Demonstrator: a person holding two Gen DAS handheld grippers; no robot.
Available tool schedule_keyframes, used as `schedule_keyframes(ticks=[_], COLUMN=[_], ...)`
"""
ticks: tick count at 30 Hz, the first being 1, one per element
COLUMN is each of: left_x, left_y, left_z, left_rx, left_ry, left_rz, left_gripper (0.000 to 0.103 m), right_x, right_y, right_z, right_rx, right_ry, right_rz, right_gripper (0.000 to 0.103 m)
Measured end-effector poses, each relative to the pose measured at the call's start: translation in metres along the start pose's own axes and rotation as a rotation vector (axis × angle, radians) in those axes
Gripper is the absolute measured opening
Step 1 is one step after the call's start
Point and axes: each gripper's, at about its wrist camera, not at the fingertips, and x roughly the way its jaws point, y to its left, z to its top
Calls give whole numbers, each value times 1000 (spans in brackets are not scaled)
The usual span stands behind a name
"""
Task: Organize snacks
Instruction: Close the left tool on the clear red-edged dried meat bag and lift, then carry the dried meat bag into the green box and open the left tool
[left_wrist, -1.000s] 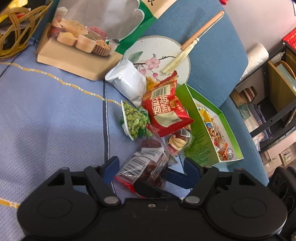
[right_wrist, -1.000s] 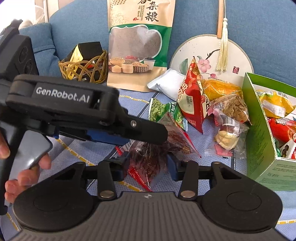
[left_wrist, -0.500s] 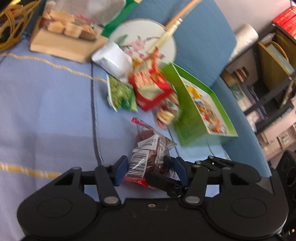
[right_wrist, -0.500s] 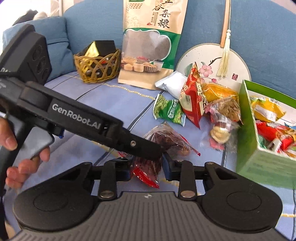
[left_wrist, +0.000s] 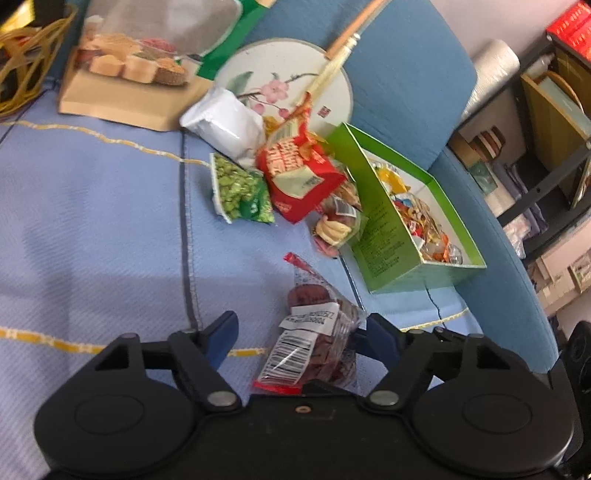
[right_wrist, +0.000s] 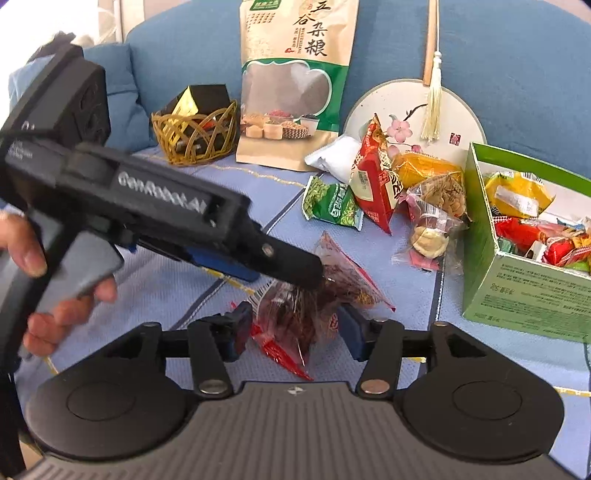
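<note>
Right wrist view is showing you the blue sofa seat (right_wrist: 155, 291) spreading under everything, the green box (right_wrist: 524, 291) sitting well to the right, and the clear date packet (right_wrist: 314, 302) lying between your right gripper (right_wrist: 295, 332) fingers, which are standing spread beside it without pinching. Your left gripper (left_wrist: 299, 339) is gaping wider than half a second ago, no longer closing on the packet (left_wrist: 314, 343). It is looking light, soft and crinkly-slick, so you are best gripping its bulging middle, not the sealed edge.
</note>
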Motion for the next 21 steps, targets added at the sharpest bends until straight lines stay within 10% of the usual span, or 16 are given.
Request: schedule_keyframes(ticks=[6,8,21], left_x=[7,10,-3], left_y=[-4,-10,-83], left_z=[-2,-4,22], left_rx=[26,57,166], left_ry=[-3,15,-111], left_rz=[18,17,-42], left_gripper=[91,42,42], right_x=[10,9,-58], right_y=[-8,-9,-32], right_z=[-4,-3,18], right_rx=[79,93,28], right_ry=[23,18,-172], right_rz=[35,48,-69], right_gripper=[82,73,56])
